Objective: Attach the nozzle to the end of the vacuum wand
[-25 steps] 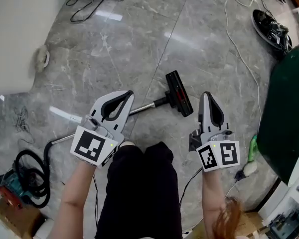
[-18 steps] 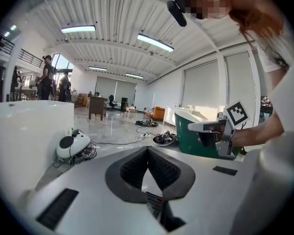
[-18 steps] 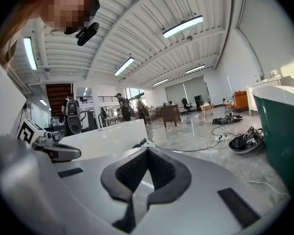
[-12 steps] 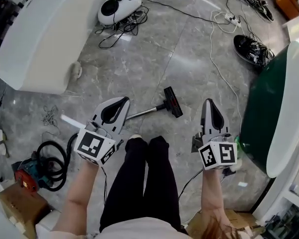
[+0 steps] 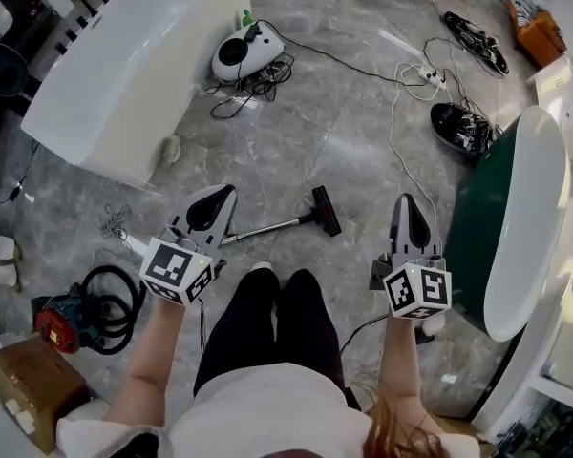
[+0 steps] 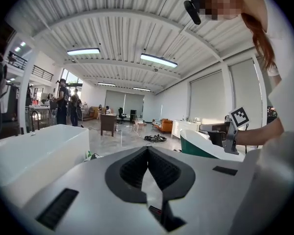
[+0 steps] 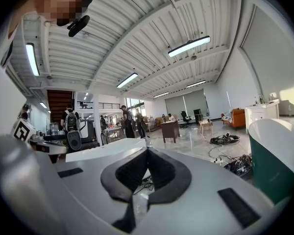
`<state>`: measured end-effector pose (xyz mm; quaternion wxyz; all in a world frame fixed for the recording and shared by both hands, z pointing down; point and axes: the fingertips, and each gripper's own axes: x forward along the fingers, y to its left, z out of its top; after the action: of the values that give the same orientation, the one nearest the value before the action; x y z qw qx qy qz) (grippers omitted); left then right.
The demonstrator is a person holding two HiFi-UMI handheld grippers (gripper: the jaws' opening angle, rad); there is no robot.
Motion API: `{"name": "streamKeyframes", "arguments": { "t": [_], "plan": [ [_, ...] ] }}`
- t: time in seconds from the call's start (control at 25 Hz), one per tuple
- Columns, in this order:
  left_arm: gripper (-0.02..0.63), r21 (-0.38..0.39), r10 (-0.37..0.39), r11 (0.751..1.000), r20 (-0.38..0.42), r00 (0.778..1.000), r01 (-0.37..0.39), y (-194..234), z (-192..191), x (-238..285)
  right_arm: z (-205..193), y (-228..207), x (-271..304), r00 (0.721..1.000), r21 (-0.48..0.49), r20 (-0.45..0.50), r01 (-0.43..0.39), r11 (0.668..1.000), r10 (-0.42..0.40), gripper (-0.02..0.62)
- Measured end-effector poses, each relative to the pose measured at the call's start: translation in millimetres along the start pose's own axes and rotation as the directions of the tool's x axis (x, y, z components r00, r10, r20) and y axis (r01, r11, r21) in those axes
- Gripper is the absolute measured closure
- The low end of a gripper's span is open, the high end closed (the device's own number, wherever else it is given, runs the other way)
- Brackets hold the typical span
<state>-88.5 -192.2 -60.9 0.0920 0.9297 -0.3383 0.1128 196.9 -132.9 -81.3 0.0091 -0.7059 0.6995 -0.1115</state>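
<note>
The silver vacuum wand (image 5: 267, 228) lies on the grey floor in the head view. The black floor nozzle (image 5: 326, 210) sits at its right end and looks joined to it. A black hose (image 5: 115, 303) runs from the wand's left end to the red and teal vacuum body (image 5: 57, 319). My left gripper (image 5: 223, 190) is held high above the wand, shut and empty. The right gripper (image 5: 405, 199) hovers to the right of the nozzle, also shut and empty. Both gripper views look level across the hall, with the jaws of the left gripper (image 6: 148, 149) and right gripper (image 7: 147, 150) closed together.
A white bathtub (image 5: 124, 74) stands at the far left and a green tub (image 5: 497, 227) at the right. A white machine (image 5: 239, 55), cables, a power strip (image 5: 430, 76) and black devices (image 5: 463, 127) lie farther off. A cardboard box (image 5: 24, 389) sits lower left. People stand in the distance.
Both grippers have risen together, still shut. The floor, wand and nozzle now look smaller and farther below. More of the room has come into view.
</note>
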Motion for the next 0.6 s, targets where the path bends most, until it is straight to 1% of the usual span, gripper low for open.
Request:
{"name": "streamKeyframes", "arguments": {
  "t": [0.2,0.28,0.36,0.44,0.6],
  "plan": [
    [0.597,-0.018,0.084,0.996,0.049,0.995,-0.083,8.3,17.3,-25.5,24.6,0.8,-12.1,0.999,-0.024,0.037,0.001,1.0,-0.001,0.58],
    [0.597,0.001,0.112,0.994,0.061,0.992,-0.113,10.0,22.3,-29.0,28.7,-1.2,-14.2,0.998,-0.021,0.055,0.012,1.0,-0.011,0.58],
    [0.597,0.038,0.114,0.992,0.072,0.991,-0.117,6.5,27.5,-29.2,31.9,0.3,-14.4,0.997,-0.015,0.072,0.021,1.0,-0.02,0.58],
    [0.597,0.056,0.104,0.993,0.073,0.992,-0.108,1.3,28.7,-29.2,34.7,6.3,-14.7,0.997,-0.021,0.081,0.017,1.0,-0.015,0.58],
    [0.597,0.039,0.101,0.994,0.086,0.991,-0.105,1.0,33.6,-26.3,39.2,18.2,-8.8,0.997,-0.052,0.075,-0.01,0.999,0.014,0.58]
  ]
}}
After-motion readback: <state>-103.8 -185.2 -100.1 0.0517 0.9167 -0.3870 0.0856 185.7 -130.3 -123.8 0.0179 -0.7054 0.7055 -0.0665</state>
